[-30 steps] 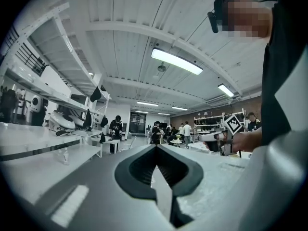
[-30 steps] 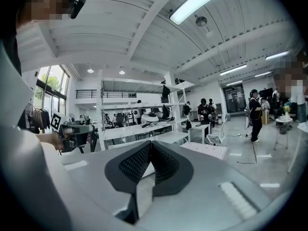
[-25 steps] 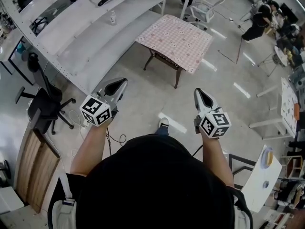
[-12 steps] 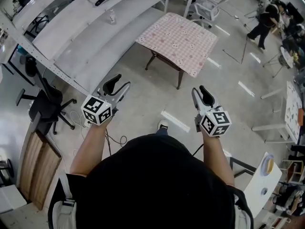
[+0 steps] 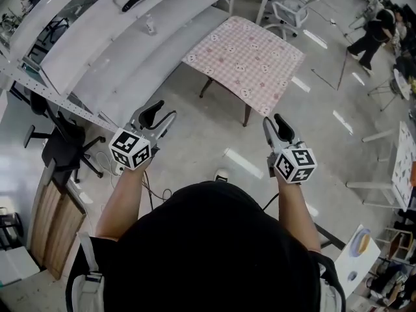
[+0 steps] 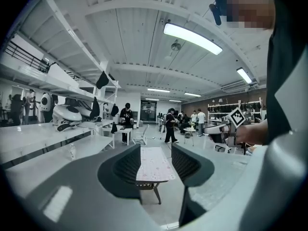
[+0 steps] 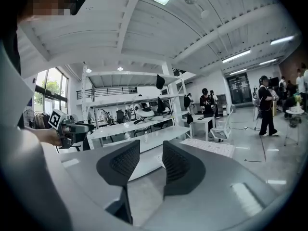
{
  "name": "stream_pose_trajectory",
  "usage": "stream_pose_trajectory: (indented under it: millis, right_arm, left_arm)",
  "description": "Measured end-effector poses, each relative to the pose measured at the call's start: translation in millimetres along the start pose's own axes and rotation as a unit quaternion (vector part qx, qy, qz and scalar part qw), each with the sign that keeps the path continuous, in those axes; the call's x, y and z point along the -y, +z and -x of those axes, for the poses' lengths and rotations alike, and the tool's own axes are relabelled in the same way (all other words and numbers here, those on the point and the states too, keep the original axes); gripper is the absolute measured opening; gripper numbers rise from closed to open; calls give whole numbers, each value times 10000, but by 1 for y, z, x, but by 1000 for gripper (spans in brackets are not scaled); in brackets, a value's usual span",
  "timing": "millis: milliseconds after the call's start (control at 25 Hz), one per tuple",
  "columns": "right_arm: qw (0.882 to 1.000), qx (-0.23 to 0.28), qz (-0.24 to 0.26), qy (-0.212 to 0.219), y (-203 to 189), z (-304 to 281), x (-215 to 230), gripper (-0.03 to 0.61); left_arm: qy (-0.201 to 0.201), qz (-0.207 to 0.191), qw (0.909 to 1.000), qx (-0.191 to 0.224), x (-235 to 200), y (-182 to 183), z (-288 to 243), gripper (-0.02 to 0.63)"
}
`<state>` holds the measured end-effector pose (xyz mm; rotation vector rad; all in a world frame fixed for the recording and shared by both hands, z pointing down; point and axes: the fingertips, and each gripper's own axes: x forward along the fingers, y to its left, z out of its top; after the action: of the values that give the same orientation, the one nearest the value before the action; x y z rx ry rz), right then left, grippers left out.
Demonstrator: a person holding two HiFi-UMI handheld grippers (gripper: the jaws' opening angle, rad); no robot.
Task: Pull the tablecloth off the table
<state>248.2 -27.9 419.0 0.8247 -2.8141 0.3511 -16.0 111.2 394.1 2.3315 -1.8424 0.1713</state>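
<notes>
A pink checked tablecloth (image 5: 247, 54) covers a small dark-legged table (image 5: 246, 114) standing on the floor ahead of me. My left gripper (image 5: 158, 114) and right gripper (image 5: 279, 123) are held out at chest height, well short of the table and touching nothing. Both are open with nothing between the jaws. In the left gripper view the tablecloth (image 6: 153, 170) shows far off in the gap of the left gripper (image 6: 155, 153). The right gripper (image 7: 150, 153) points more toward the benches, with the tablecloth (image 7: 211, 147) off to its right.
Long white workbenches (image 5: 130, 44) run along the left, close to the table's left side. A black office chair (image 5: 62, 148) and a wooden cabinet (image 5: 49, 220) stand at my left. A white chair (image 5: 289, 8) and a person (image 5: 374, 31) are beyond the table.
The table has come slightly nearer and shifted right in the head view. The left gripper's jaws have spread apart. The right gripper has hardly moved.
</notes>
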Motion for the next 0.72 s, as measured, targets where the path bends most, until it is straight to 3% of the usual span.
stream_pose_trajectory:
  millis: [400,720]
  right_arm:
    - [9996,-149,-18,219,14,-51,75,181]
    - [9992,-252,-6,302,15,-76,97,184]
  left_arm:
    - [161,-54,9998,-50,-19,20,-84,198]
    - [194,-9,9997,-161,-31,16,-112,198]
